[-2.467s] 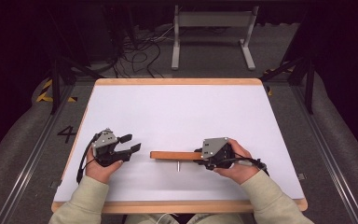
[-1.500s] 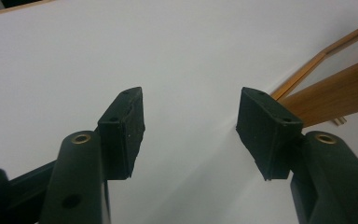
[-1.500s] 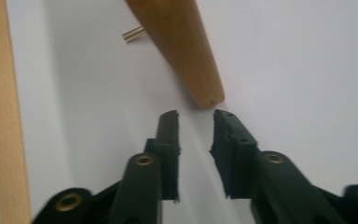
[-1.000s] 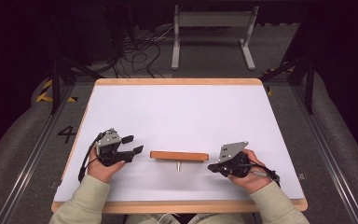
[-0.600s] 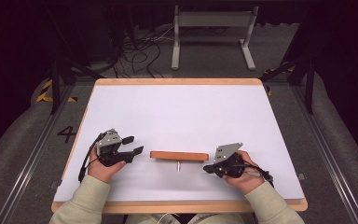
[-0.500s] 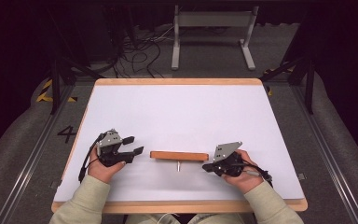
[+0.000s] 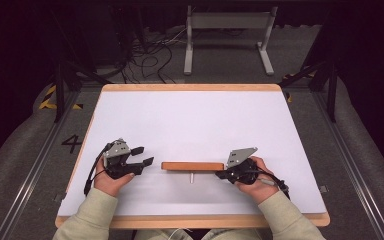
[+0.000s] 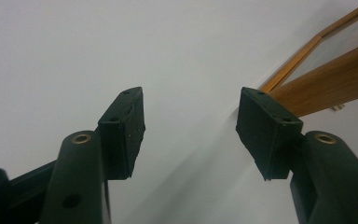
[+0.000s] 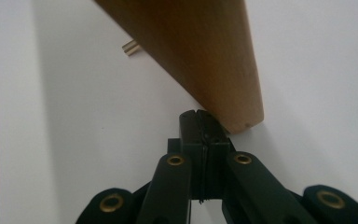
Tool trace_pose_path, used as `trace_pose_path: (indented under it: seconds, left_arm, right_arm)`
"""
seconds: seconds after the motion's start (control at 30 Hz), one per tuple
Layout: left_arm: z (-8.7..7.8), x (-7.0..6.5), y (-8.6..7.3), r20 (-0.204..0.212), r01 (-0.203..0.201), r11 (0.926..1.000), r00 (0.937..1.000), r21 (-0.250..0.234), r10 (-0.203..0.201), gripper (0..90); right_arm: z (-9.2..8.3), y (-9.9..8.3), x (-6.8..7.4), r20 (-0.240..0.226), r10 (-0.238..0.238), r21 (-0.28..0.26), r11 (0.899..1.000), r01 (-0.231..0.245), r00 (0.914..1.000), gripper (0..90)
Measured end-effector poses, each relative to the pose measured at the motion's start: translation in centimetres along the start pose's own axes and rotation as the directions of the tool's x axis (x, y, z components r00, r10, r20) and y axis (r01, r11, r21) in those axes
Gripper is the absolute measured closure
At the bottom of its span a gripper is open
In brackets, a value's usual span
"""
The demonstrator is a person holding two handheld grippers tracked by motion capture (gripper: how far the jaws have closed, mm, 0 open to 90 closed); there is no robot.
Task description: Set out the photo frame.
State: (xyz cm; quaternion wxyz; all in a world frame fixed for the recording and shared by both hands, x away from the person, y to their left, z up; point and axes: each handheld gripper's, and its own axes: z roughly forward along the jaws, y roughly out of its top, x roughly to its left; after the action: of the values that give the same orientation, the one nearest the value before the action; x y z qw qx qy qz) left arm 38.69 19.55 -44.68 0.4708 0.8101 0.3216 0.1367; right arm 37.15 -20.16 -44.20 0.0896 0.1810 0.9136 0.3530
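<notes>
The wooden bar [image 7: 191, 166] lies flat on the white table [image 7: 190, 120], near the edge closest to me and between my two hands, its length running from side to side. A short metal pin [image 7: 191, 177] sticks out of its near side, about the middle, and points toward me. In the right gripper view the bar's rounded end [image 9: 235, 93] sits just above my jaws, and the pin [image 9: 131, 47] shows as a small brass stub at the upper left. My right gripper [image 7: 223, 174] has its jaws pressed together with nothing between them; their closed tips sit right at the bar's right end, so close that I cannot tell whether they touch the wood. My right hand [image 7: 254, 176] wraps the gripper's body, with the grey plate [image 7: 240, 156] on top and the cable [image 7: 278, 181] trailing off toward my sleeve. My left gripper [image 7: 141, 157] rests on the table to the left of the bar, apart from it, with its jaws spread wide and nothing held. In the left gripper view the two black pads [image 8: 125, 130] stand well apart over bare white surface, and the bar [image 8: 328, 86] shows off to the upper right, beyond the right-hand pad. My left hand [image 7: 111, 176] holds that gripper from below. There are no containers on the table.
</notes>
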Motion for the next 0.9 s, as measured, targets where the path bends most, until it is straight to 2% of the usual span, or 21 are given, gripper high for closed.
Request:
trace_pose_path:
  seconds: [0.3, 0.4, 0.6, 0.7, 0.77, 0.9]
  left_arm:
    - [-0.1, 0.0, -0.1, 0.006, 0.001, 1.0000, 1.0000, 0.008, -0.001, 42.9]
    - [-0.1, -0.1, -0.1, 0.007, 0.009, 0.9999, 0.9999, 0.009, -0.009, 42.8]
    - [-0.2, -0.1, -0.2, 0.005, 0.001, 1.0000, 1.0000, 0.009, -0.001, 42.8]
    - [-0.2, -0.1, -0.3, 0.006, 0.008, 0.9999, 0.9999, 0.013, -0.008, 42.6]
    - [-0.2, -0.1, -0.3, 0.005, 0.010, 0.9998, 0.9999, 0.015, -0.010, 42.4]
    - [-0.2, -0.1, -0.4, 0.011, 0.006, 0.9998, 0.9999, 0.022, -0.006, 42.0]
  right_arm:
    - [0.4, 0.6, -1.4, 0.032, 0.042, 0.001, 0.999, -0.042, 0.9986, 90.0]
    - [0.7, 0.9, -1.9, 0.048, 0.075, -0.004, 0.997, -0.075, 0.9960, 90.0]
    - [1.4, 1.7, -3.0, 0.060, 0.119, -0.005, 0.993, -0.119, 0.9911, 90.0]
    - [1.8, 2.1, -3.7, 0.060, 0.155, -0.015, 0.988, -0.155, 0.9861, 90.0]
    - [2.0, 2.4, -4.2, 0.059, 0.193, -0.022, 0.981, -0.192, 0.9794, 90.0]
    - [2.5, 2.8, -4.7, 0.062, 0.210, -0.024, 0.978, -0.208, 0.9758, 90.0]
